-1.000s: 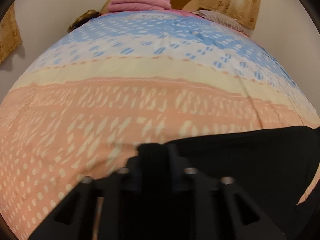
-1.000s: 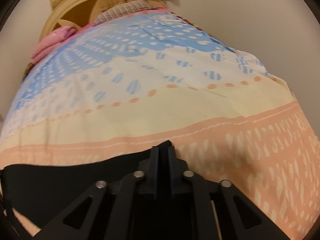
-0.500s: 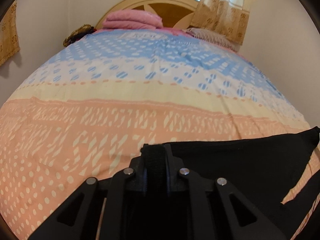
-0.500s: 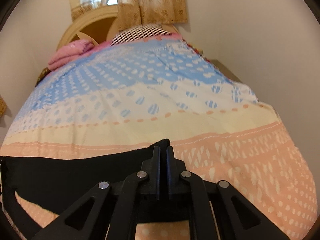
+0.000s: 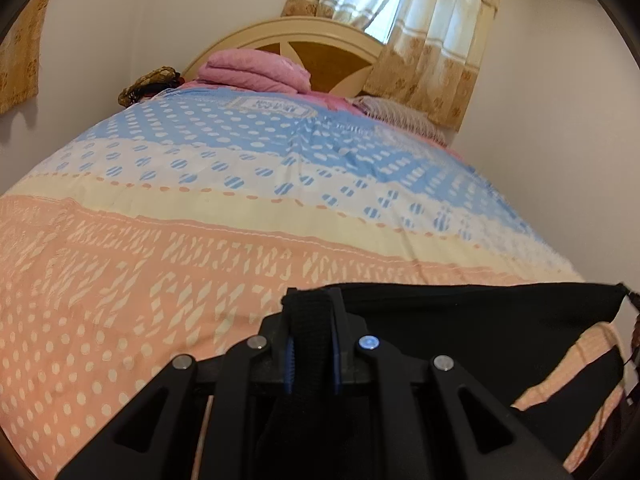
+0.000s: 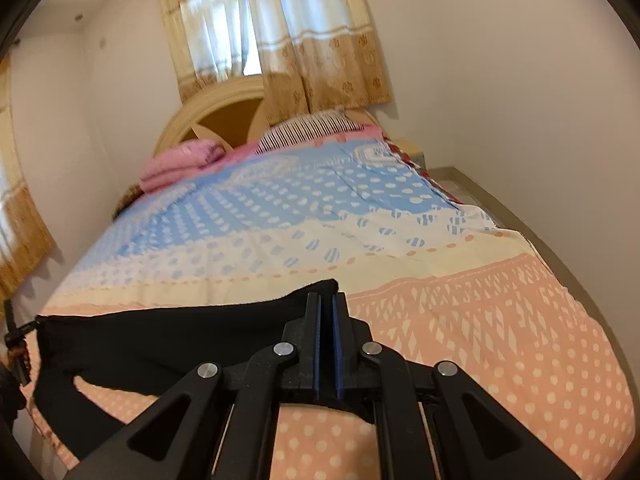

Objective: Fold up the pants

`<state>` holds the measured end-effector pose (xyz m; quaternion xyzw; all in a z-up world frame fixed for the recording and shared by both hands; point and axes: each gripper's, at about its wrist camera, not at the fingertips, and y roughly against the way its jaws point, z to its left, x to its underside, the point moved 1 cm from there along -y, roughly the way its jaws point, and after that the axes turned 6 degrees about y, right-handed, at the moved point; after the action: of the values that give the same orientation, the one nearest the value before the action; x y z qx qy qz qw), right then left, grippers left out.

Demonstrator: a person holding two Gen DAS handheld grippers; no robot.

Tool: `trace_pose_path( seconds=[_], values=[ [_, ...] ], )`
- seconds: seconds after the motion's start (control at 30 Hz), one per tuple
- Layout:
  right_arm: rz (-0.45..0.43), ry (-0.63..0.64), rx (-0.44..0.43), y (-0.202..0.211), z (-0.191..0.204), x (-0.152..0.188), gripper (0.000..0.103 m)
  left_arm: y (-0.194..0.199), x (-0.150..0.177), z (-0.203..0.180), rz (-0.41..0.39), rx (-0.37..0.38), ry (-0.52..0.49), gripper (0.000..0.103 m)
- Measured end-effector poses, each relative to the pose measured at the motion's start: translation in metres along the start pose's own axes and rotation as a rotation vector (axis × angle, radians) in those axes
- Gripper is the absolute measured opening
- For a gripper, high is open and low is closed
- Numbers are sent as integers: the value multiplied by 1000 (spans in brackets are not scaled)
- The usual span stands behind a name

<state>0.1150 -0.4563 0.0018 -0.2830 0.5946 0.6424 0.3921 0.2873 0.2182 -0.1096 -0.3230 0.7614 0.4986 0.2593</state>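
the left claw (image 5: pixel 311 320) and right claw (image 6: pixel 327 312) each pinch an end of the black pants (image 6: pixel 168 332), stretched taut between them above the bed's near end. if one grip slips or the pull is uneven, i judge the cloth sags and bunches. beneath lies the bed (image 6: pixel 440 320) with its patterned cover, then curtains (image 6: pixel 280 40), headboard (image 5: pixel 320 40), pink blanket (image 5: pixel 256 70).

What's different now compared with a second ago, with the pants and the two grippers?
Both grippers have risen and tipped up: more wall, curtain and headboard show, and the black pants hang higher off the bedspread, stretched between them. The left gripper and right gripper each stay shut on a top corner of the pants. The pink blanket by the headboard has not moved.
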Motion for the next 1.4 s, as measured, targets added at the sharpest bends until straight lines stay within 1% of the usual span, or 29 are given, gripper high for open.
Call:
trace_pose_path(
  seconds=[0.13, 0.23, 0.3, 0.47, 0.57, 0.67, 0.8, 0.87, 0.93, 1.03, 1.1, 1.17, 1.23, 1.27, 1.3, 1.4],
  values=[
    [-36, -19, -25, 19, -6, 13, 4, 22, 8, 1, -26, 44, -3, 14],
    [-53, -45, -37, 32, -12, 25, 4, 39, 15, 0, -48, 71, -27, 14],
    [-66, -63, -40, 42, -16, 33, 2, 53, 21, 2, -63, 93, -31, 14],
    [-70, -98, -49, 61, -26, 56, 2, 79, 39, 6, -97, 144, -49, 14],
    [-61, -115, -52, 71, -31, 73, 2, 88, 53, 11, -102, 171, -54, 14],
    [-49, -134, -45, 81, -36, 92, 2, 93, 73, 17, -90, 185, -52, 14],
    [-31, -168, -32, 91, -47, 115, 2, 97, 102, 22, -65, 178, -59, 14],
    [-22, -171, -21, 96, -49, 126, 2, 97, 112, 23, -54, 166, -64, 14],
    [-3, -162, -2, 97, -52, 134, 2, 98, 123, 24, -51, 138, -82, 16],
    [41, -159, 9, 98, -54, 145, 2, 101, 135, 24, -64, 93, -113, 24],
    [58, -151, 48, 103, -57, 152, 3, 105, 144, 22, -85, 36, -159, 36],
    [53, -183, 81, 115, -67, 158, 3, 109, 148, 21, -85, 7, -195, 38],
    [37, -198, 109, 128, -73, 160, 3, 114, 154, 23, -104, -35, -221, 54],
    [27, -195, 122, 136, -73, 161, 3, 118, 157, 24, -121, -62, -227, 69],
    [14, -179, 132, 145, -70, 160, 3, 123, 160, 27, -137, -83, -230, 76],
    [-14, -118, 122, 160, -49, 154, 7, 134, 166, 39, -135, -84, -213, 77]
  ],
)
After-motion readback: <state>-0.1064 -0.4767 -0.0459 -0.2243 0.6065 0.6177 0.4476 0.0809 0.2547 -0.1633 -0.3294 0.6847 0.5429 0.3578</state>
